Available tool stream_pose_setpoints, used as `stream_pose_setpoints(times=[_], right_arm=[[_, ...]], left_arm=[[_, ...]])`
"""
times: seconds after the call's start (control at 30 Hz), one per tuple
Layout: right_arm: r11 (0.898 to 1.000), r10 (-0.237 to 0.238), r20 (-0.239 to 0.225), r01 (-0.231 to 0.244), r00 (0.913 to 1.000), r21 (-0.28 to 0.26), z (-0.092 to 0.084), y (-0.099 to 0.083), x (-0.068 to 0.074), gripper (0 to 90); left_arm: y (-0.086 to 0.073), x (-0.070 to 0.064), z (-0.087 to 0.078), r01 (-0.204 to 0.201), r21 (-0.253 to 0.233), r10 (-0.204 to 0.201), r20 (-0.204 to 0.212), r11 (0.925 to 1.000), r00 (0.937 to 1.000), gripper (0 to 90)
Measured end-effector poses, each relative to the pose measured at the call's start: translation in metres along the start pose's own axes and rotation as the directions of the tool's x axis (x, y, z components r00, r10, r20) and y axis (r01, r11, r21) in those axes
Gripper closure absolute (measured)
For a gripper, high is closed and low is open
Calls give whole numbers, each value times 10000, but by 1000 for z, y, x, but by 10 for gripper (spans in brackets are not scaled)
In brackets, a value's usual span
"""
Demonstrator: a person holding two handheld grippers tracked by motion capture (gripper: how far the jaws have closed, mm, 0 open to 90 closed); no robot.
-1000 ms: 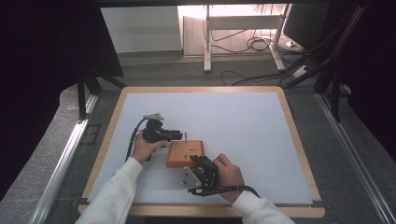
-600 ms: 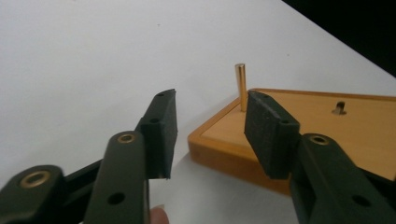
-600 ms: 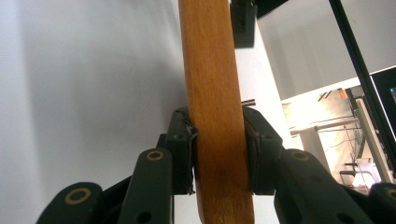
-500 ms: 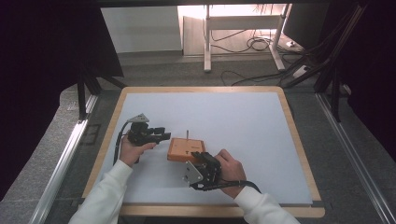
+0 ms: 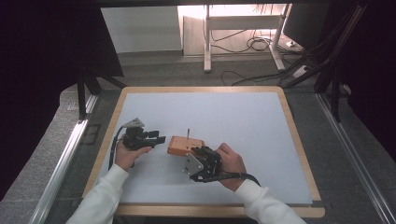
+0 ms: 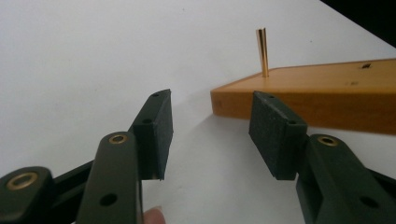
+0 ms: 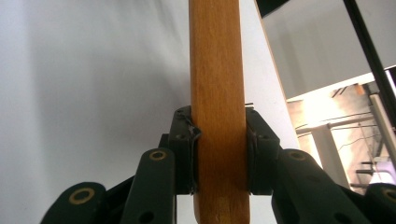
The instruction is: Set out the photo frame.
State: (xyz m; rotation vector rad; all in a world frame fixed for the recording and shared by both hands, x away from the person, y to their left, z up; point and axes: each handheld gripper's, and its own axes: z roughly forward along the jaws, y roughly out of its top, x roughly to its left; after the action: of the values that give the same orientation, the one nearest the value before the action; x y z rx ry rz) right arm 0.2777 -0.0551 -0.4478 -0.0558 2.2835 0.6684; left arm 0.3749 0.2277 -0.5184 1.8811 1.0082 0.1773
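Note:
A flat wooden block (image 5: 186, 144) lies on the white mat, with a thin brass pin (image 5: 188, 133) standing upright in its far edge. My right gripper (image 5: 196, 153) is shut on the block's near end. In the right gripper view both pads (image 7: 259, 149) press on the block (image 7: 218, 84), and these jaws have just been closing. My left gripper (image 5: 161, 138) is to the left of the block, clear of it and pointing at it. Its jaws have just been opening. In the left gripper view, the left gripper (image 6: 210, 135) holds nothing, and the block (image 6: 336, 93) and pin (image 6: 263, 51) stand beyond it.
The white mat (image 5: 233, 116) sits in a light wooden frame (image 5: 299, 154), with bare mat behind and to the right of the block. Dark grey floor surrounds the board. Table legs and cables lie at the far side.
My left gripper has opened and drawn back to the left, away from the block, and the brass pin now stands uncovered. The right gripper has stayed clamped on the block.

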Motion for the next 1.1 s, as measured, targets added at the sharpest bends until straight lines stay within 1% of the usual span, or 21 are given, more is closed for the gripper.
stream_pose_setpoints(times=[0.1,0.2,0.23,0.33,0.4,0.53,0.6,0.67,0.73,0.8,0.87,0.9,1.03,1.1], right_arm=[[10000,81,-140,-81,9999,9,1,2,-5,702],[9999,164,-346,-163,9993,26,1,5,-10,703],[9997,256,-419,-255,9988,15,0,6,-11,703],[9992,388,-738,-395,9965,-80,-3,9,-15,703],[9991,386,-931,-401,9949,-145,-7,10,-16,703],[9976,585,-1293,-626,9899,-280,-14,12,-19,703],[9951,873,-1475,-932,9852,-335,-17,11,-22,702],[9940,968,-1597,-1036,9824,-350,-18,10,-25,702],[9919,1146,-1797,-1224,9770,-329,-17,8,-30,700],[9901,1289,-1899,-1371,9733,-304,-16,8,-34,698],[9890,1366,-1965,-1452,9709,-297,-14,8,-37,694],[9895,1347,-2001,-1425,9705,-250,-13,9,-38,689],[9902,1322,-1972,-1386,9714,-191,-8,14,-40,665],[9909,1290,-1892,-1341,9734,-144,-7,16,-41,662]], left_arm=[[-1,1,2,29,61,-29,-15,10000,10000,495],[-2,1,3,-45,119,45,-34,9999,10000,495],[-2,1,3,-17,117,18,-34,9999,10000,495],[-3,2,4,28,131,-27,-43,9999,10000,496],[-3,3,3,38,117,-38,-66,9999,10000,497],[-3,4,3,95,103,-94,-98,9999,9999,499],[-3,4,3,64,130,-63,-102,9999,9999,499],[-3,4,4,44,148,-42,-119,9999,9999,498],[-4,5,4,32,167,-30,-125,9999,9999,498],[-4,5,5,86,202,-84,-116,9998,9999,497],[-5,5,5,58,243,-55,-129,9997,9999,496],[-5,5,6,45,263,-42,-124,9996,9999,495],[-5,5,6,64,257,-61,-113,9996,9999,494],[-5,5,6,39,268,-36,-94,9996,9999,494]])
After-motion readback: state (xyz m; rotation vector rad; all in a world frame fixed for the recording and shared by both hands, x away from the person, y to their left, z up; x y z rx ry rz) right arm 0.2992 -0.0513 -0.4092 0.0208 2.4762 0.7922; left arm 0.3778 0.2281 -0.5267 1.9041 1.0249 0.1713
